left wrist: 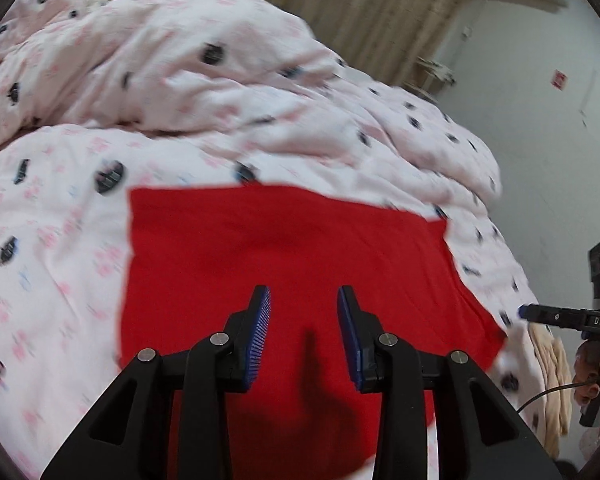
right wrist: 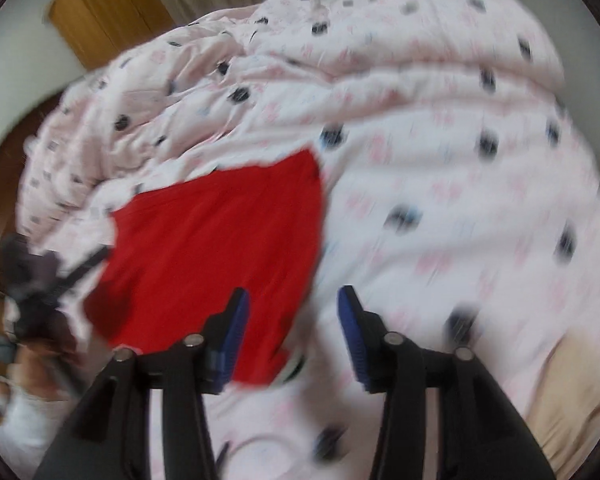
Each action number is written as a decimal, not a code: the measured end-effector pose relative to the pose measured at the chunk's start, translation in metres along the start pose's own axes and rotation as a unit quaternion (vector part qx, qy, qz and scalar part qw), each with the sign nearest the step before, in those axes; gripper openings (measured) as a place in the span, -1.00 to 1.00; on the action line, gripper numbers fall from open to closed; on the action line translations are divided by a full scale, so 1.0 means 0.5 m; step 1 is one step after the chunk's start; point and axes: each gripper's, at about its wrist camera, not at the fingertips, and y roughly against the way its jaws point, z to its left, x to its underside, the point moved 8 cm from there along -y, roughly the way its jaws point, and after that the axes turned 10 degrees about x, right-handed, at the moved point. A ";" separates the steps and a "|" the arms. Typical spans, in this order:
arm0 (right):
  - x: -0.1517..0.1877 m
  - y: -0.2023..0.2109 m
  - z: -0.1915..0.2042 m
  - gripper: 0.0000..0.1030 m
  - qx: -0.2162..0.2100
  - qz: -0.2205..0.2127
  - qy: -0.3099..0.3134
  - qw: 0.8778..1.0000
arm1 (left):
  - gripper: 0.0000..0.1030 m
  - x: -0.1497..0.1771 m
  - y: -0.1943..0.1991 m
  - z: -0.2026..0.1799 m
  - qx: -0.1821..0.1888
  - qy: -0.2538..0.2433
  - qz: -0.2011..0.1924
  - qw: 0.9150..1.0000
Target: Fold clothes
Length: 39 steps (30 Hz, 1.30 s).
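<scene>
A red garment [left wrist: 284,264] lies flat as a folded rectangle on the pink patterned bedding [left wrist: 60,240]. My left gripper [left wrist: 303,304] hangs above its near half, open, with nothing between the blue pads; its shadow falls on the cloth. In the right wrist view the red garment [right wrist: 220,248] lies to the left, blurred. My right gripper [right wrist: 292,304] is open over the garment's right edge and the bedding [right wrist: 459,220], holding nothing. The right gripper [left wrist: 539,314] also shows at the far right of the left wrist view, and the left gripper [right wrist: 60,276] shows blurred at the left of the right wrist view.
A rumpled quilt [left wrist: 180,72] is heaped behind the garment. A beige cloth [right wrist: 571,392] lies at the bed's near right edge, also seen as beige cloth [left wrist: 551,372]. A wooden wardrobe [right wrist: 104,12], curtains [left wrist: 359,8] and a white wall [left wrist: 539,152] stand beyond the bed.
</scene>
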 end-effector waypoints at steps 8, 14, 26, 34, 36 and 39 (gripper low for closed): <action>0.114 -0.082 -0.012 0.11 -0.083 0.056 -0.180 0.979 | -0.41 0.061 -0.013 -0.045 0.012 0.010 0.016 1.000; 0.121 -0.122 0.000 0.12 -0.141 0.035 -0.250 0.957 | -0.41 0.095 -0.028 -0.050 -0.001 0.014 0.025 1.000; 0.103 -0.152 -0.008 -0.49 -0.162 0.002 -0.284 0.945 | -0.41 0.103 -0.025 -0.049 -0.015 0.020 0.013 1.000; 0.105 -0.125 -0.014 -0.56 -0.145 -0.017 -0.270 0.952 | -0.28 0.128 -0.057 -0.064 -0.034 -0.008 0.048 0.998; 0.104 -0.119 -0.013 -0.56 -0.140 -0.022 -0.262 0.955 | -0.28 0.129 -0.058 -0.064 -0.036 -0.008 0.052 0.998; 0.102 -0.114 -0.013 -0.59 -0.125 -0.029 -0.248 0.960 | -0.27 0.113 -0.031 -0.052 -0.016 0.024 0.052 0.998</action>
